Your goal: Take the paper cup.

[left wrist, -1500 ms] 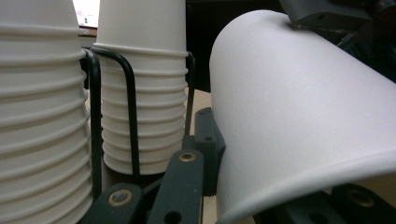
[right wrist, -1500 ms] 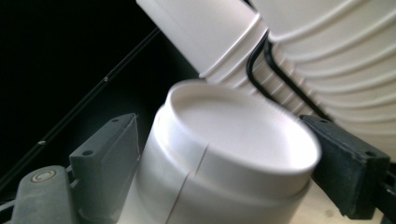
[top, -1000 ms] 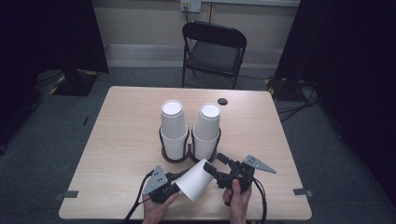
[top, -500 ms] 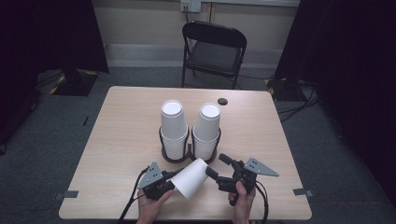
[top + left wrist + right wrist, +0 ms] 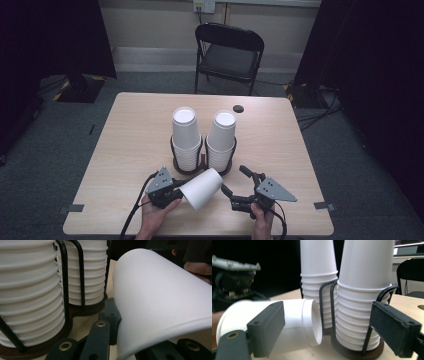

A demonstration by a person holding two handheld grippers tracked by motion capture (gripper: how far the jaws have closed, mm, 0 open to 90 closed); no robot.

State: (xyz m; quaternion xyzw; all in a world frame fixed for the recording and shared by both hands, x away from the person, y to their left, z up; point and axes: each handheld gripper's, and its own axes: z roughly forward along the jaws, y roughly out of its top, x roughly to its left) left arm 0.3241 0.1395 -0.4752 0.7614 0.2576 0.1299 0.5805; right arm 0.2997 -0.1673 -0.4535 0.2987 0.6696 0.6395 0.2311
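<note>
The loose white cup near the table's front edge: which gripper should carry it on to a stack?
Left, probably. The left gripper already clamps the cup at its rim, holding it on its side. The right gripper stands open beside it, gripping nothing, just in front of the two stacks.

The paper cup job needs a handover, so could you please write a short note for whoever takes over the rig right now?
Left gripper: shut on the loose paper cup, held on its side above the table's near edge, base pointing towards the stacks.
Right gripper: open, holding nothing, just right of the cup.
Two stacks of cups stand upside down in the wire holder at mid-table.
Done: one cup is in hand.
Left: probably setting it down or onto a stack; which one is unclear.
</note>
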